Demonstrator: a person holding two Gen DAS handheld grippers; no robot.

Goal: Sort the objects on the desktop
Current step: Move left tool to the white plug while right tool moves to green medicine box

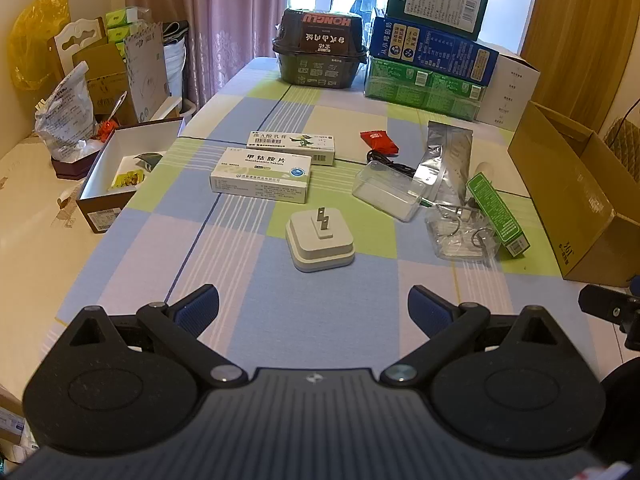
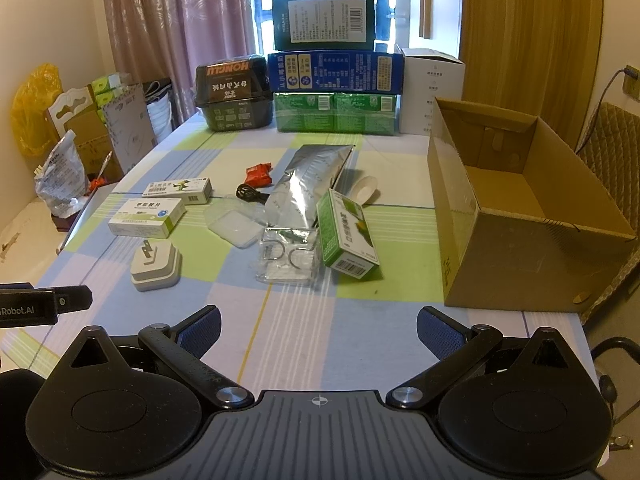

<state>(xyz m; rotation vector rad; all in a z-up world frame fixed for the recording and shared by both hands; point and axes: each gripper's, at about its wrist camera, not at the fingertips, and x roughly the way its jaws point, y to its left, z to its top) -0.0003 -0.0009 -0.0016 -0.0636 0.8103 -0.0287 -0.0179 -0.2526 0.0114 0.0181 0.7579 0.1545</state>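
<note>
On the checked tablecloth [image 1: 312, 292] lie a white plug adapter [image 1: 320, 242] [image 2: 156, 266], two white medicine boxes [image 1: 262, 176] [image 2: 146, 218], a clear plastic case [image 1: 388, 190] [image 2: 236, 226], a green box [image 1: 498, 214] [image 2: 346, 236], a silver foil pouch [image 1: 446, 162] [image 2: 308, 176], a clear packet with metal rings [image 1: 460, 236] [image 2: 288, 258], a red packet [image 1: 378, 141] [image 2: 258, 173] and a black cable [image 1: 386, 160] [image 2: 248, 193]. My left gripper [image 1: 314, 312] is open, just short of the adapter. My right gripper [image 2: 318, 330] is open over bare cloth.
An open cardboard box [image 2: 520, 216] [image 1: 580, 196] stands at the table's right edge. A white-lined open box [image 1: 124, 168] sits off the left edge. Stacked cartons [image 2: 336, 80] [image 1: 428, 60] and a black container [image 2: 232, 94] line the far end.
</note>
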